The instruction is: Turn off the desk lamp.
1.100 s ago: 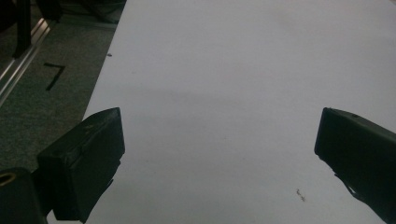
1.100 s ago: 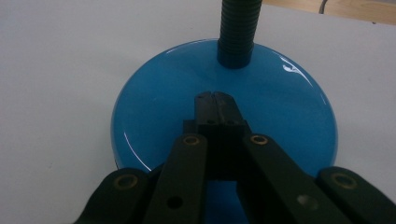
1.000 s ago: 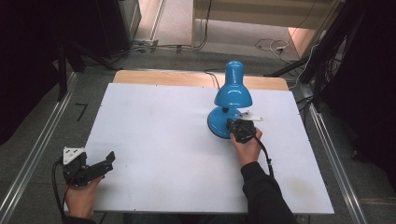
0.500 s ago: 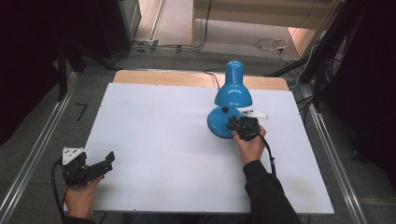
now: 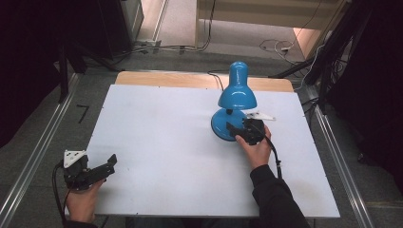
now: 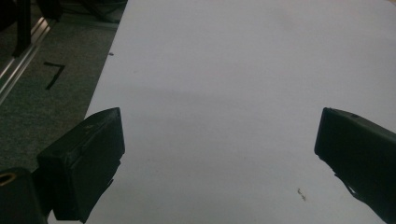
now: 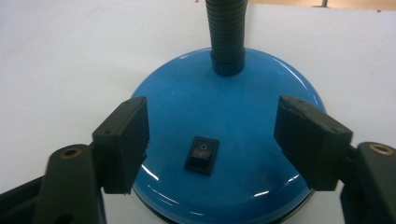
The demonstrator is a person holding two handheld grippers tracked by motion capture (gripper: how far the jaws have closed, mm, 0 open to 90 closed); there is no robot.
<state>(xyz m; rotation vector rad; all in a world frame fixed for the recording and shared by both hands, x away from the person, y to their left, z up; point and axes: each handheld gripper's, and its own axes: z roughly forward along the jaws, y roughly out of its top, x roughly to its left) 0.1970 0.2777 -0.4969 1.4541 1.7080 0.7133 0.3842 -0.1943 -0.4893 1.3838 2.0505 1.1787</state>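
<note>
High view: blue lamp (image 5: 235,107) stands right of centre on the white table (image 5: 166,142), shade toward the far edge. Right gripper (image 5: 236,130) sits low at the lamp's base (image 5: 222,127), forearm reaching in from the near edge. Right gripper view: jaws have just been opening, now wide, straddling the base above the black switch (image 7: 201,154); pads clear of it, nothing pinched. Left gripper (image 5: 110,164) lies at the table's near-left corner, well apart from the lamp, jaws wide over bare table, hand (image 5: 81,205) resting low.
</note>
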